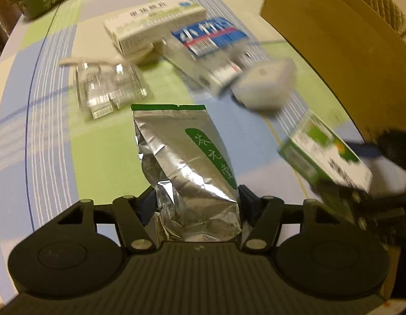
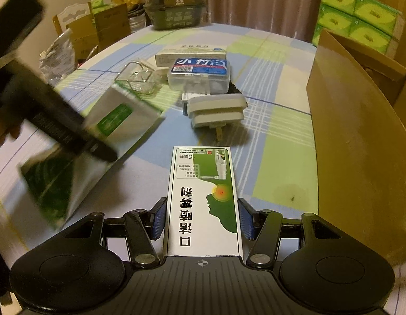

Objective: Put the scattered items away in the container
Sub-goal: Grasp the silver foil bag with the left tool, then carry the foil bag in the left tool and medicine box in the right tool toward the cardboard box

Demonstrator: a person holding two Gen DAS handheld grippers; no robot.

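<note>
A silver foil pouch [image 1: 187, 162] with a green label stands between the fingers of my left gripper [image 1: 196, 202], which is shut on its lower part. The pouch is sharp while the table behind it is blurred. In the right wrist view the same pouch [image 2: 116, 118] is at the left, under the dark blurred left gripper. My right gripper [image 2: 203, 218] is shut on a long white and green medicine box [image 2: 203, 197], held above the table. That box [image 1: 326, 155] shows blurred at the right of the left wrist view. The open cardboard box [image 2: 360, 131] stands along the right.
On the checked tablecloth [image 2: 276, 157] lie a white medicine box [image 2: 190, 52], a clear case with a blue label [image 2: 200, 73], a white plug adapter [image 2: 216, 110] and a clear glass dish [image 2: 136, 78]. A dark green tub [image 2: 176, 5] sits at the far edge. Green tissue packs [image 2: 360, 18] are behind the cardboard box.
</note>
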